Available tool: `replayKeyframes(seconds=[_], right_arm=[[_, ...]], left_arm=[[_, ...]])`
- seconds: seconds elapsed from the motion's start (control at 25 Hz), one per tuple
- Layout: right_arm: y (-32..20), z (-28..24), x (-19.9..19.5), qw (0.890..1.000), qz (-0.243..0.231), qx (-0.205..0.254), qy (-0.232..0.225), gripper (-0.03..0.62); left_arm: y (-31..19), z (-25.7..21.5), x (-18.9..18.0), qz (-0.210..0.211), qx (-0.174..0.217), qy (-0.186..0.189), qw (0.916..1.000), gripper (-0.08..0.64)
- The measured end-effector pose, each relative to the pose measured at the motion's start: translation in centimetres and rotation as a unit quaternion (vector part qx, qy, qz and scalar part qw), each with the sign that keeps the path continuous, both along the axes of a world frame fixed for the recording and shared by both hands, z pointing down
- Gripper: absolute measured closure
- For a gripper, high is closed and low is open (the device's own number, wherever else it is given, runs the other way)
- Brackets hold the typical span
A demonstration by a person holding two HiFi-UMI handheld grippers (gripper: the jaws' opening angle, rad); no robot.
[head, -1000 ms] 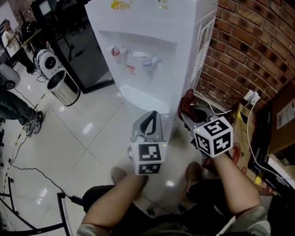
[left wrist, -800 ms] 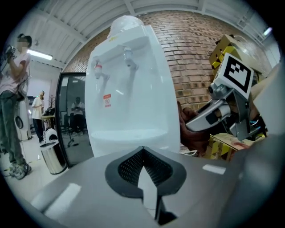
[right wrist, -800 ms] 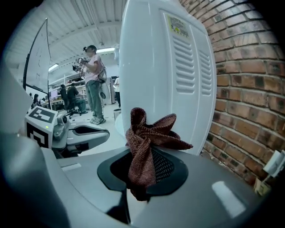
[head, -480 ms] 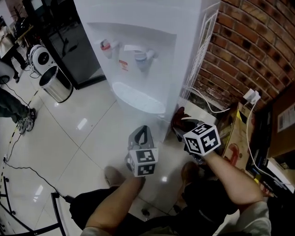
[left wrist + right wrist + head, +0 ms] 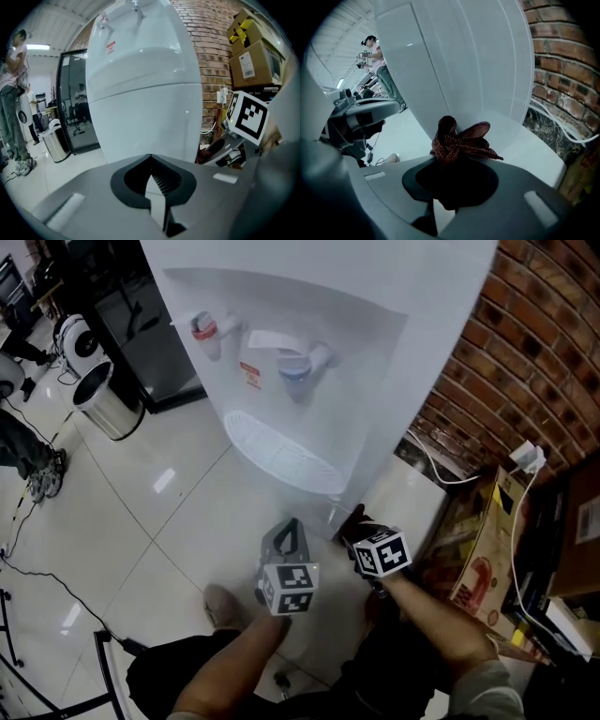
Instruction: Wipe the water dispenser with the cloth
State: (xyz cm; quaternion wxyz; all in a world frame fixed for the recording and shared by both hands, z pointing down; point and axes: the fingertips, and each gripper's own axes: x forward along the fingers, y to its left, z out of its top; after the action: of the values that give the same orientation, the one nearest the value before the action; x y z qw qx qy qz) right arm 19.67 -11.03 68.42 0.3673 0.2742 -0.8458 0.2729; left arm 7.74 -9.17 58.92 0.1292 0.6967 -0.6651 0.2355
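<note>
Nearer: right gripper [image 5: 354, 523] pinching crumpled dark-red cloth [image 5: 457, 140], just beside tall white water dispenser [image 5: 309, 352] lower corner
left gripper [image 5: 288, 524] closed, empty, farther back

One water dispenser [image 5: 375, 352] is seen, fitted with two taps, a red-capped tap [image 5: 204, 329] and a blue-capped tap [image 5: 298, 367], and one drip tray [image 5: 281, 451]. One cloth [image 5: 457, 140] is counted. Two hand-held grippers are shown, the left hand-held gripper [image 5: 289, 523] and the right hand-held gripper [image 5: 360, 525], and two marker cubes are carried, a left cube [image 5: 289, 587] and a right cube [image 5: 382, 554]. One steel bin [image 5: 103, 399] is seen on the floor [image 5: 159, 521]. Two stacked cardboard boxes are counted, an upper box [image 5: 243, 26] and a lower box [image 5: 255, 63], and one white plug [image 5: 530, 457] is noted at the brick wall [image 5: 506, 362]
</note>
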Motion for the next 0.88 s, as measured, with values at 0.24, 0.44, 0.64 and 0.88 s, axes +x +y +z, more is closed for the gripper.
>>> replayKeyframes(seconds=[0.24, 0.44, 0.64, 0.88], right_arm=[[-0.2, 5.6, 0.4, 0.999, 0.016, -0.032, 0.018, 0.509], [-0.2, 8.6, 0.4, 0.998, 0.019, -0.047, 0.039, 0.508], [-0.1, 9.9, 0.6, 0.997, 0.019, -0.056, 0.050, 0.508], [0.4, 5.3, 1.9, 0.999, 0.014, -0.035, 0.021, 0.508]], left_arm=[[-0.3, 2.5, -0.6, 0.002, -0.024, 0.000, 0.9997, 0.560], [-0.5, 2.8, -0.8, 0.001, -0.028, 0.005, 0.9996, 0.560], [-0.5, 2.8, -0.3, 0.005, -0.027, 0.015, 0.9995, 0.560], [-0.5, -0.7, 0.1, 0.001, -0.010, 0.020, 0.9997, 0.560]])
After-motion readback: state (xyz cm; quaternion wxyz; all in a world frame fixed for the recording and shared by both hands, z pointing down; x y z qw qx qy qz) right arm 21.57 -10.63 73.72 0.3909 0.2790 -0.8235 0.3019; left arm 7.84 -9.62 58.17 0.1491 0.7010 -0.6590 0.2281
